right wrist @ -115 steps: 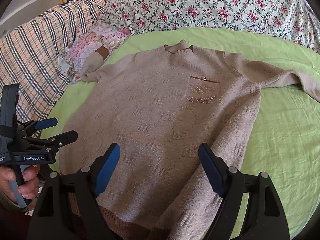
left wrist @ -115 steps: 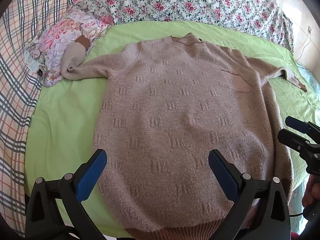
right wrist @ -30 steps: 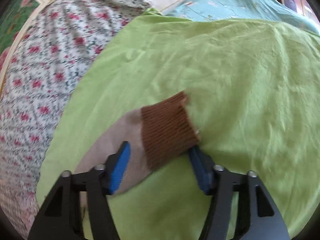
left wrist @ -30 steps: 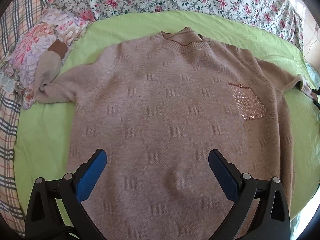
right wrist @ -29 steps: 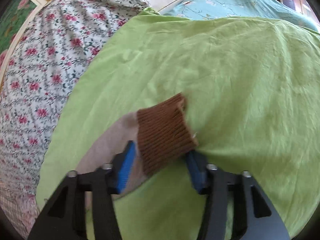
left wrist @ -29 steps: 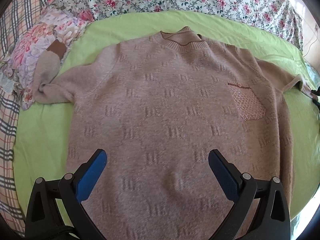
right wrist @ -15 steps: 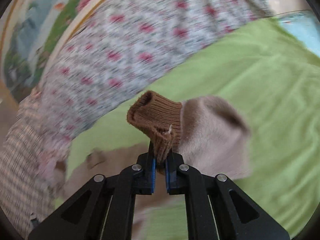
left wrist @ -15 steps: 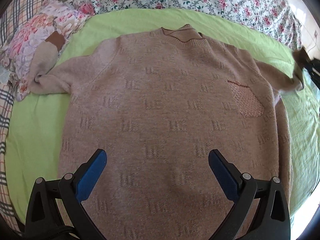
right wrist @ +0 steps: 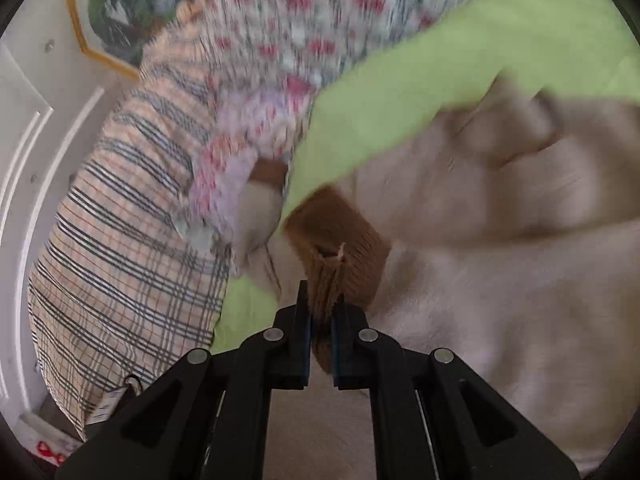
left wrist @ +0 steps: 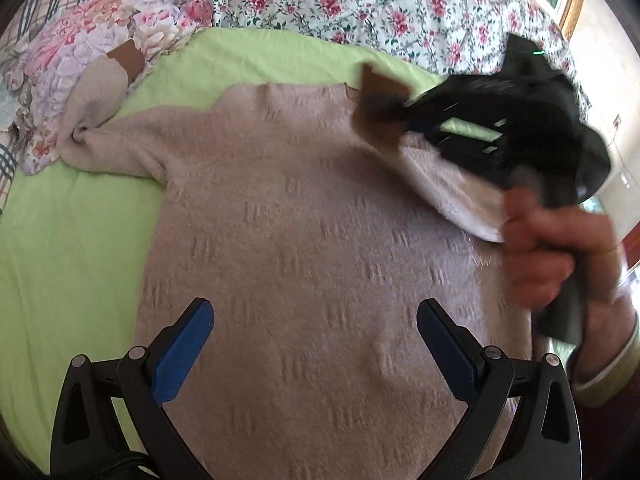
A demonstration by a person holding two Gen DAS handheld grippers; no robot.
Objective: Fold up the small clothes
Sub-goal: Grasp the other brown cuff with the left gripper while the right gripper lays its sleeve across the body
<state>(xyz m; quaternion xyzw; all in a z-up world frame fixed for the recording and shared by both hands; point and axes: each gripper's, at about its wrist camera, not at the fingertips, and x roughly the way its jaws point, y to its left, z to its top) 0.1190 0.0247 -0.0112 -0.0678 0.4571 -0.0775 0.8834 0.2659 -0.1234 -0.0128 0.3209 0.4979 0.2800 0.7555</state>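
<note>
Sweater [left wrist: 320,240] lay flat mid-bed; we had its brown cuff [right wrist: 340,240] clamped in right gripper [right wrist: 321,320], left gripper [left wrist: 316,344] spread wide, holding nothing, above hem.

A home bedroom: a bed with green sheet [left wrist: 80,240], floral quilt [left wrist: 360,4] at twelve o'clock, plaid blanket [right wrist: 120,240], framed picture [right wrist: 120,12].
</note>
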